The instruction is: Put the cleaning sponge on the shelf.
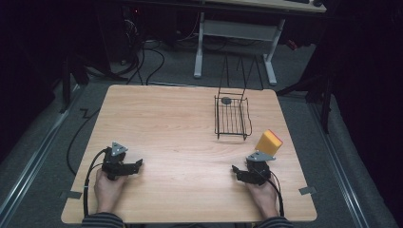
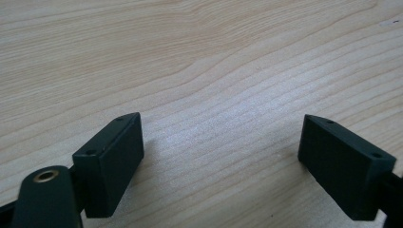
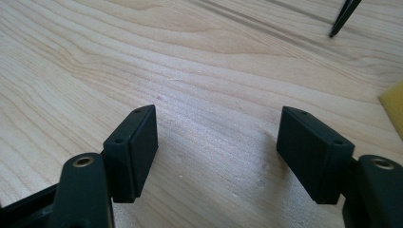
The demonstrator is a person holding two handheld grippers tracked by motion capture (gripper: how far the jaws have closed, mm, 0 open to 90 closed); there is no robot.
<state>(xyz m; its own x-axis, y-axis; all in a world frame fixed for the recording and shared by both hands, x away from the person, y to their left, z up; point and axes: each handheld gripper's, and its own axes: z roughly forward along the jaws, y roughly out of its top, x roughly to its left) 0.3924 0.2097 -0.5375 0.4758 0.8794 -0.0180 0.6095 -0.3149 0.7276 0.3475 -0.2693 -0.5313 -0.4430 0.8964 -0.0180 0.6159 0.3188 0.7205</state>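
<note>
i am holding the left claw (image 1: pixel 135 166) low over the near left part of the worktop (image 1: pixel 180 137), and its jaws are standing wide apart with nothing between them. in the left gripper view i am seeing bare wood grain between the two black pads (image 2: pixel 111 161), so this claw (image 2: pixel 221 159) is gripping nothing. its cable is looping back from it toward my left hand (image 1: pixel 108 187), which is resting near the worktop's near edge.

moving rightward, the middle of the worktop is lying well apart from both claws. the wire basket (image 1: pixel 232 118) is sitting ahead of the right claw and a little to its left, well apart from it, with its thin handles standing upright at the far end and a small dark round thing (image 1: pixel 226 100) lying at its far end.

i am keeping the right claw (image 1: pixel 238 172) low over the near right part of the worktop, and its jaws are also standing wide with only wood between them, as the right gripper view is showing (image 3: pixel 218 152). the yellow and orange sponge (image 1: pixel 268 141) is sitting just ahead of this claw, near its grey plate, untouched; in the right gripper view its yellow corner (image 3: pixel 394 107) is peeking in at the right edge, beside the right pad and apart from it. a thin black wire tip (image 3: pixel 343 18) of the basket is showing farther ahead there.
</note>
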